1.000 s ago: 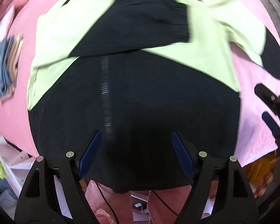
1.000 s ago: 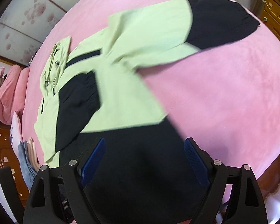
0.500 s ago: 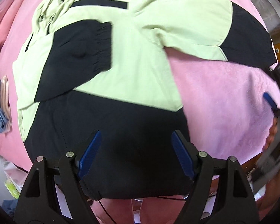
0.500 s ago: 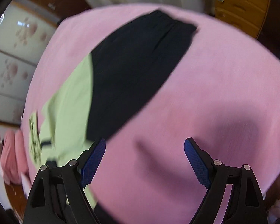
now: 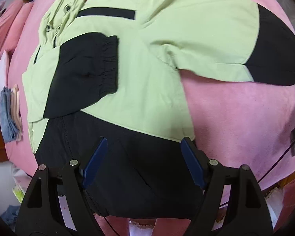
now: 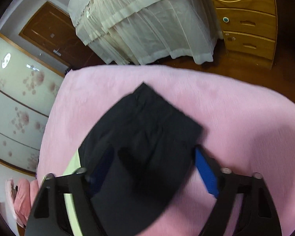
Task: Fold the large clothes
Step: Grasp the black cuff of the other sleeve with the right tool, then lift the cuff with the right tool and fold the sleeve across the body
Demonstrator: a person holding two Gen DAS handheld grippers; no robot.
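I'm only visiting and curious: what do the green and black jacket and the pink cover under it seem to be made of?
The jacket looks like thin, matte woven synthetic, perhaps nylon: it creases crisply, and the black cuff is gathered with elastic. The pink cover looks like soft plush fleece: its surface is fuzzy and dull, with brushed shading. Neither fibre can be confirmed by sight alone.

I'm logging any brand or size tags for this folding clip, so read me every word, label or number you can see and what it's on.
None readable.
The green and black jacket shows no print or tag.
The stickers on the wooden drawers are too small to read.
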